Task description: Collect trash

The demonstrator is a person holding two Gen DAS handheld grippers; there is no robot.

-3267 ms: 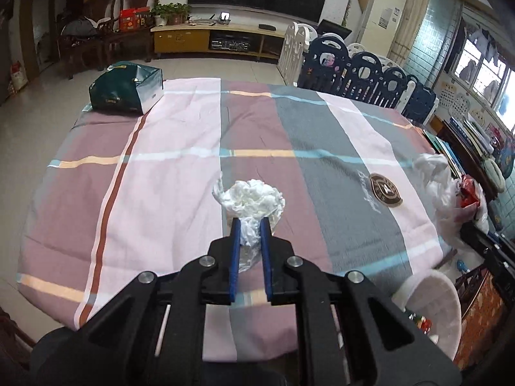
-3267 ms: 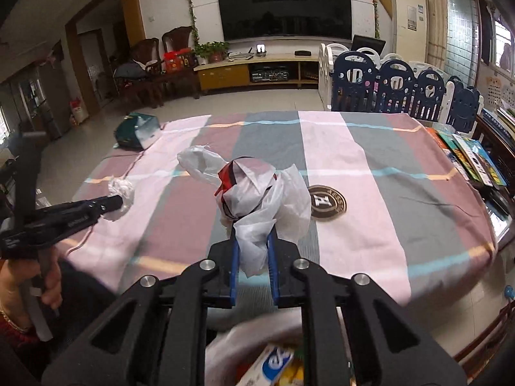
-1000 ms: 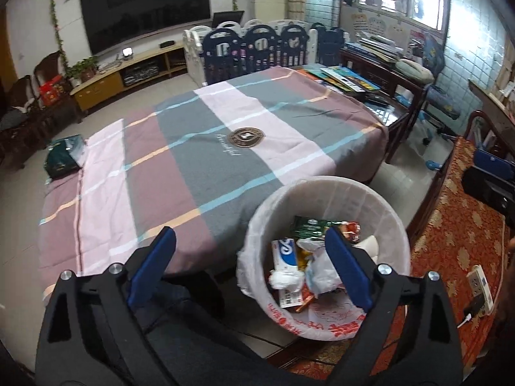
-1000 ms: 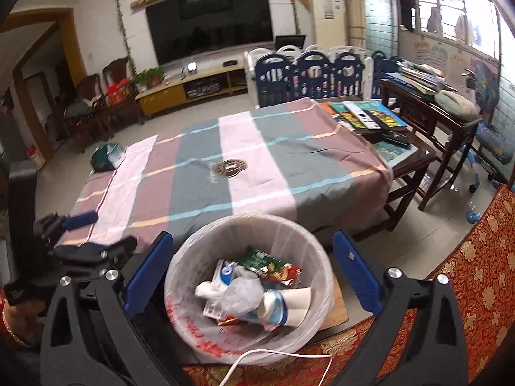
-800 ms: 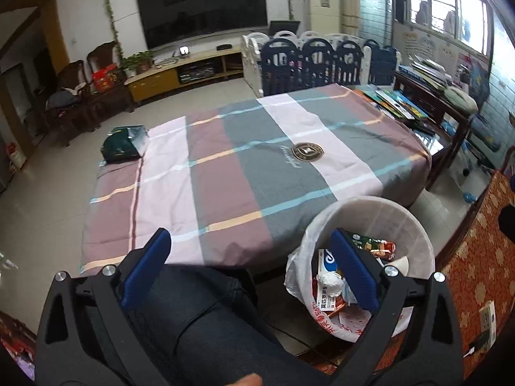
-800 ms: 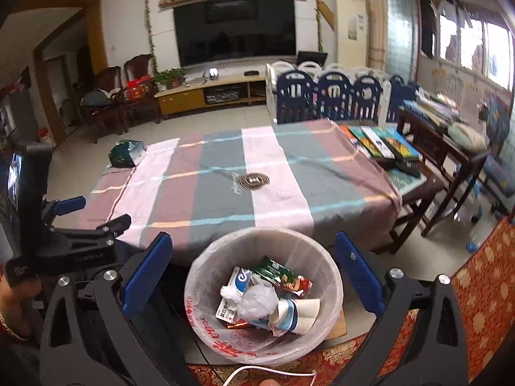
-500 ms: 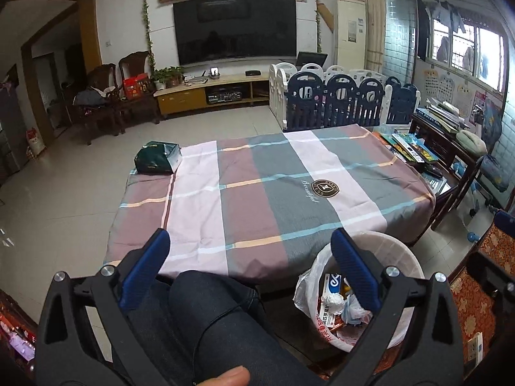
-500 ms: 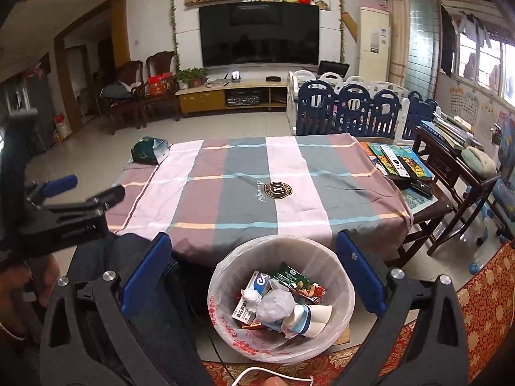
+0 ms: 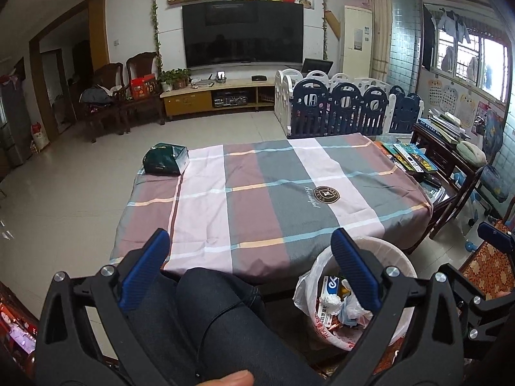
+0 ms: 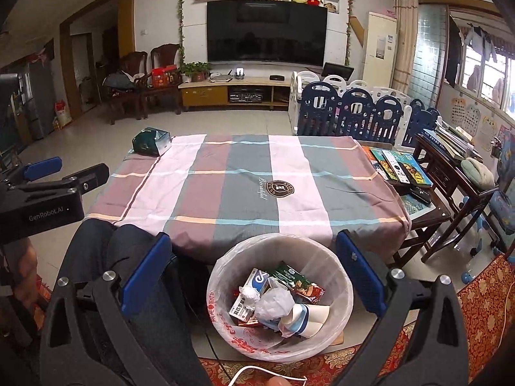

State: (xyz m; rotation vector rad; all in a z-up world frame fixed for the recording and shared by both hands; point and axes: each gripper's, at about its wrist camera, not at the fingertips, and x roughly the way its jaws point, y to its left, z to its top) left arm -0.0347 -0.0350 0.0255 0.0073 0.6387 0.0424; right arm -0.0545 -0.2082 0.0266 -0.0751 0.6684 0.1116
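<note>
Striped tablecloth (image 10: pixel 225 173) bare; trash in bin (image 10: pixel 346 284); both grippers (image 10: pixel 251 263) agape

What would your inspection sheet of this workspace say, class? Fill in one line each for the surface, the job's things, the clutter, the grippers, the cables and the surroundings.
Surface: table under a striped cloth, bare apart from one box.
Job's things: lined trash bin on the floor at the near table edge, holding crumpled tissue, a snack wrapper and a paper cup.
Clutter: green tissue box on the far left corner; books on the side table at right.
Grippers: left gripper open and empty; right gripper open and empty, above the bin.
Cables: white cable on the rug by the bin.
Surroundings: television, playpen fence, wooden chairs.
</note>
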